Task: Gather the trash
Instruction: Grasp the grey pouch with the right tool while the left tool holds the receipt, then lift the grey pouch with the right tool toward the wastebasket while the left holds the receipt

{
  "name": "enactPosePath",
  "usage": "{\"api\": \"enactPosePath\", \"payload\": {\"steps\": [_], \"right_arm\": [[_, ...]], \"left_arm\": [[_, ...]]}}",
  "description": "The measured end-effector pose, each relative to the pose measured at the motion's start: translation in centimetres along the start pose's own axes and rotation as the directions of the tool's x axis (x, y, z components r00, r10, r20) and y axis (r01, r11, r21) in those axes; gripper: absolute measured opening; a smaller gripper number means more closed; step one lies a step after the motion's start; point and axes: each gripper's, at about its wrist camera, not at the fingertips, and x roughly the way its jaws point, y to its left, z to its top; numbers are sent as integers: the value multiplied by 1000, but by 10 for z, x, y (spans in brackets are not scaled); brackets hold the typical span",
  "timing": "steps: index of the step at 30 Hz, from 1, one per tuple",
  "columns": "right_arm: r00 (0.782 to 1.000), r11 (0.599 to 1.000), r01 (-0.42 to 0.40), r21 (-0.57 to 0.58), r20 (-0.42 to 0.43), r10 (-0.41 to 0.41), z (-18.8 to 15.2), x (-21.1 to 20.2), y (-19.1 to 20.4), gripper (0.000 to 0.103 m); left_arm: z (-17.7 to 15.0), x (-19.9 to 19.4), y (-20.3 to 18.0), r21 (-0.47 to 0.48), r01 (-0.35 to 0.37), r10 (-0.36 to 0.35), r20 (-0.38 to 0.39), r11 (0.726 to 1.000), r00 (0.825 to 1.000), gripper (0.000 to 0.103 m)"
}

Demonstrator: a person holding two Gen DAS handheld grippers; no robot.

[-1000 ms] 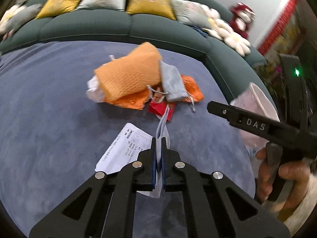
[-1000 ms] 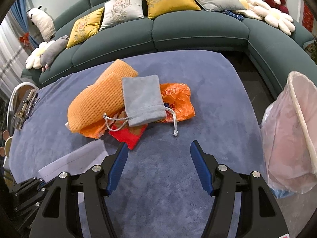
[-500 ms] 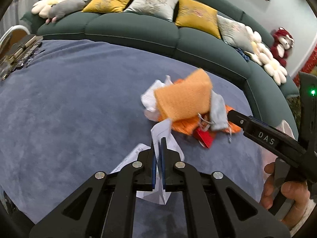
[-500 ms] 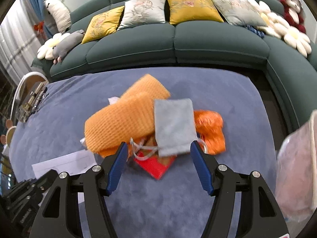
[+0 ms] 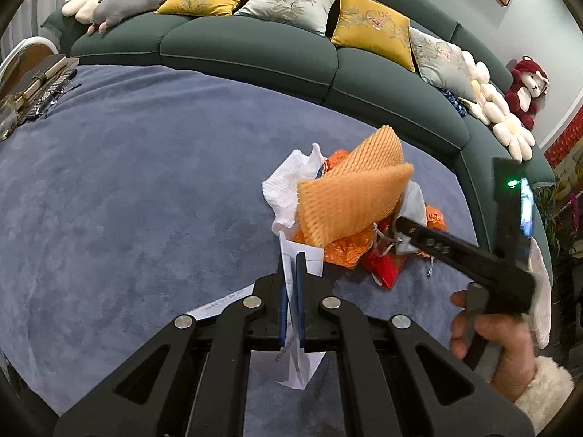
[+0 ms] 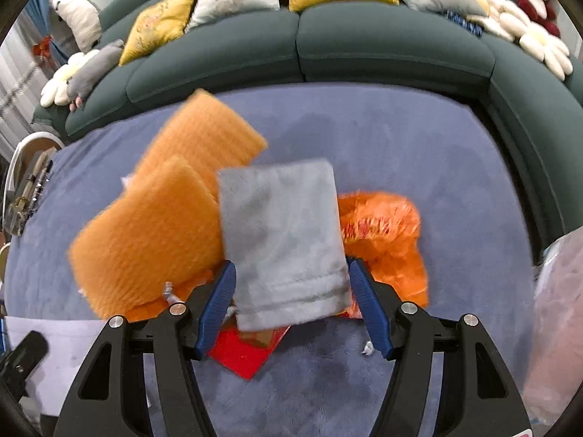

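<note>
The left tool (image 5: 290, 284) is clenched on a white paper slip (image 5: 297, 331), which stands pinched between its blue pads above the blue-grey surface (image 5: 127, 189). Just ahead and to the right lies the trash pile: white tissue (image 5: 288, 191), orange mesh foam (image 5: 349, 200), orange wrapper (image 6: 386, 233) and red packet (image 6: 240, 355). The right tool (image 6: 291, 302) straddles the grey drawstring pouch (image 6: 282, 240) atop the pile, its jaws closing, pads not yet pressing the pouch.

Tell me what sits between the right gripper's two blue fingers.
In the right wrist view, the grey drawstring pouch lies between the closing jaws of the right gripper, its lower end filling the gap, above the red packet.
</note>
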Motion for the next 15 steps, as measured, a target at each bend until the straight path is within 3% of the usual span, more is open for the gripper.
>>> {"api": "enactPosePath", "payload": {"steps": [2, 4, 7, 15], "right_arm": [[1000, 1000, 4, -1, -8, -4, -2, 5, 0, 52], [1000, 1000, 10, -12, 0, -10, -4, 4, 2, 31], [1000, 1000, -14, 5, 6, 14, -5, -5, -3, 13], [993, 997, -73, 36, 98, 69, -4, -59, -18, 11]], "left_arm": [[-1, 0, -2, 8, -5, 5, -3, 1000, 1000, 4], [-1, 0, -6, 19, -8, 8, -5, 1000, 1000, 4], [-2, 0, -10, 22, -8, 9, -12, 1000, 1000, 4], [-13, -14, -26, 41, -5, 5, -6, 999, 1000, 4]]}}
